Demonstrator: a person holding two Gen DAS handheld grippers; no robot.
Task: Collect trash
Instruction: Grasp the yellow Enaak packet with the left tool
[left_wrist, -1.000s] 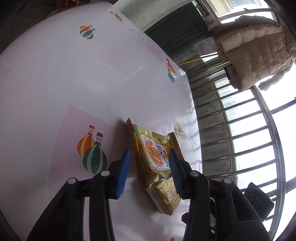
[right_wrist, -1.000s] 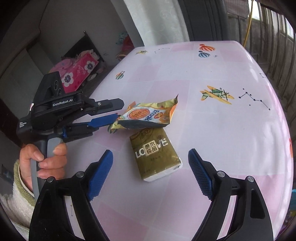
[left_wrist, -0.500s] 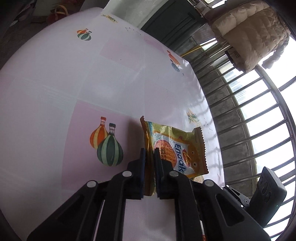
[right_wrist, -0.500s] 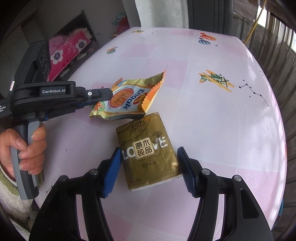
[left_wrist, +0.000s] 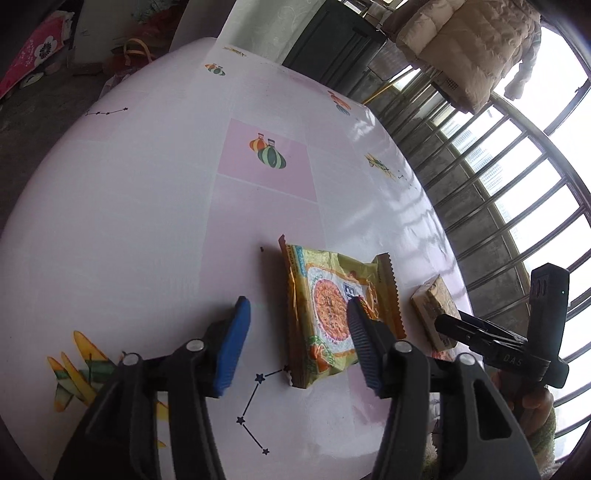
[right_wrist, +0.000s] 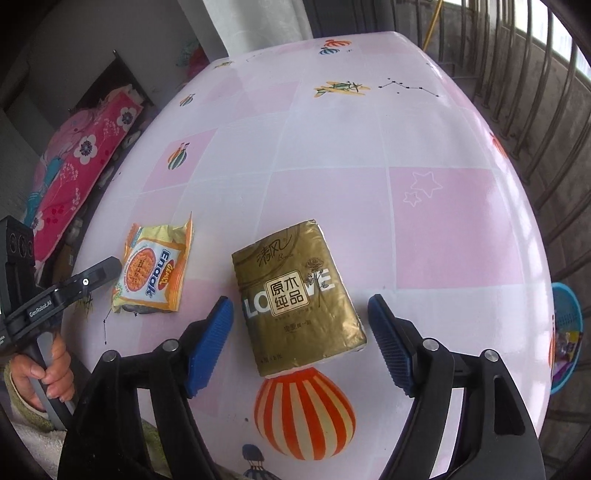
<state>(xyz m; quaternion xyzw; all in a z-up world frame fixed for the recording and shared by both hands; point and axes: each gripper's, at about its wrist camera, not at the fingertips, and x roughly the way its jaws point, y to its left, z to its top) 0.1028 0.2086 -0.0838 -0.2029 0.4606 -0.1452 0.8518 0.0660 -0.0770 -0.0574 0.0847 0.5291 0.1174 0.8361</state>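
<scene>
Round table (right_wrist: 369, 155), pink-and-white patterned cloth, fills both views. Nothing collected yet by the look of it: both pieces of trash lie flat on the cloth, apart from each other, and no bin shows for certain. A blue basket (right_wrist: 567, 332) sits past the table's right edge; whether it is the target I cannot tell.

Gold tissue pack (right_wrist: 295, 295) lies near the table's near edge, between the jaws of the right gripper (right_wrist: 301, 339). Jaws apart, pads clear of both sides of the pack. They have just been opening; pack between them, not pressed.

Yellow snack wrapper (left_wrist: 332, 310), marked Enaak, lies left of the pack. Left gripper (left_wrist: 295, 343) hovers over it, jaws wide apart; the wrapper sits under the right-hand pad rather than squarely between. Jaws have just been opening, nothing gripped.

Against half a second ago: the left jaws were clamped on the wrapper's edge and the wrapper stood up; now it is released and lies flat. The right jaws were closer around the pack; now they stand wider.

Left to do, in my judgement: grip both items, carry them off.
</scene>
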